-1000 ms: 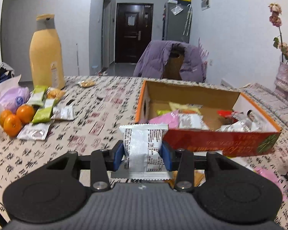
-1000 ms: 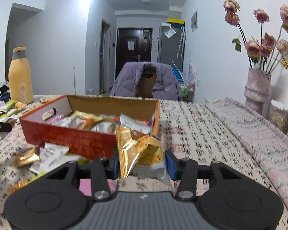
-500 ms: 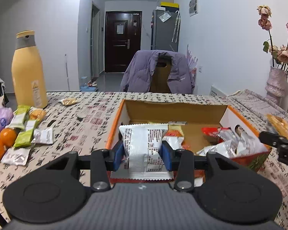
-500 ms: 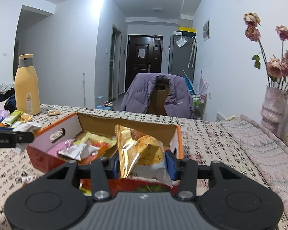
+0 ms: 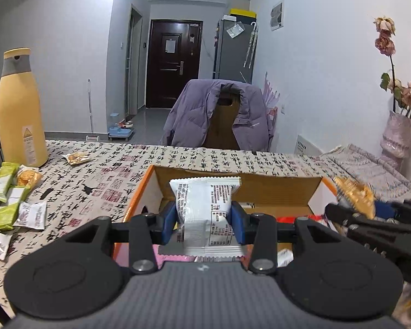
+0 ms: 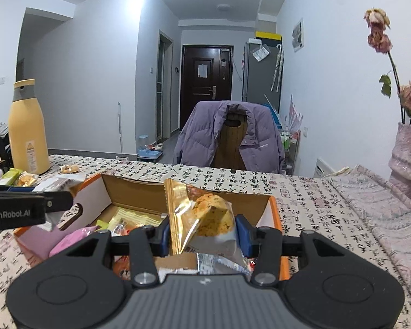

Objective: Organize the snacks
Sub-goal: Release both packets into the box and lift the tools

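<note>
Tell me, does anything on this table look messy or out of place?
Yes. Several snack packets lie scattered on the tablecloth left of the cardboard box, not in it, and one packet sits alone near the yellow bottle. The flowers look wilted and drooping.

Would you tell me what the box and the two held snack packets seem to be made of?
Box: cardboard, by its raw brown inner walls and printed orange outside. White packet: matte plastic film, with crimped ends. Gold packet: glossy, probably metallised film, since it glints and creases sharply.
</note>
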A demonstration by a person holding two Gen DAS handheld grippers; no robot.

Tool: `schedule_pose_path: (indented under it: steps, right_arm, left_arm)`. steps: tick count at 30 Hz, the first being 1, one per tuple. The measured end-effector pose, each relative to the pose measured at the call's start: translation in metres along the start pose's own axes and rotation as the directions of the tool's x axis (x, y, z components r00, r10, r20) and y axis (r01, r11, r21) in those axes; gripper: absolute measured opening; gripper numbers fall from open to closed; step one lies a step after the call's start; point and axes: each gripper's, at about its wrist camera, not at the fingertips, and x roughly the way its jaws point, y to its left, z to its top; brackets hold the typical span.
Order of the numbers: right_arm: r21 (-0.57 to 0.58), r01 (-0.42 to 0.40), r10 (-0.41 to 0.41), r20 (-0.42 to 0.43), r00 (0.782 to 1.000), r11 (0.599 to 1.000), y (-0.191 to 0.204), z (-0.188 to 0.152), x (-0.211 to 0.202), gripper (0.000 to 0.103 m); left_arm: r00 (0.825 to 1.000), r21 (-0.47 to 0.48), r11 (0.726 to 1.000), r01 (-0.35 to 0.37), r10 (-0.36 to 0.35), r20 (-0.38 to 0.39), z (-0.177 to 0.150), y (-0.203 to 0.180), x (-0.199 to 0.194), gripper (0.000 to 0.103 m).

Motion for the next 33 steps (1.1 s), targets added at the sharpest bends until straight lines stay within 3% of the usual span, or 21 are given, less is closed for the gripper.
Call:
schedule_pose_path:
  steps: [12,14,16,17,19,20,33]
  right_arm:
    - [-0.021,-0.021,0.020,-0.019,1.000,1.000,-0.001,-0.020,0.023,0.047]
    - [-0.024,-0.013,0.013,-0.023,1.000,1.000,-0.001,-0.021,0.023,0.057]
    - [-0.017,-0.004,0.004,-0.018,1.000,1.000,-0.003,-0.022,0.022,0.088]
    - [-0.013,0.000,-0.001,-0.013,1.000,1.000,-0.004,-0.022,0.021,0.094]
    - [0.000,0.005,-0.005,-0.001,1.000,1.000,-0.007,-0.023,0.018,0.103]
    - [0.007,0.005,-0.005,0.002,1.000,1.000,-0.008,-0.023,0.017,0.103]
    - [0.066,-0.016,0.014,0.032,0.999,0.998,-0.017,-0.019,0.006,0.103]
  left_arm:
    - [1.000,0.021,1.000,0.020,-0.020,0.003,-0.019,0.006,0.027,0.042]
    - [1.000,0.027,0.999,0.021,-0.022,0.021,-0.021,0.006,0.023,0.047]
    - [0.999,0.026,0.999,0.020,-0.021,0.035,-0.022,0.008,0.022,0.064]
    - [0.999,0.018,1.000,0.016,-0.017,0.044,-0.021,0.009,0.020,0.080]
    - [0.998,0.002,1.000,0.007,-0.007,0.070,-0.021,0.011,0.016,0.093]
    - [0.997,-0.007,1.000,0.002,-0.002,0.079,-0.020,0.012,0.015,0.103]
    - [0.994,-0.032,0.999,-0.008,0.011,0.105,-0.016,0.014,0.007,0.103]
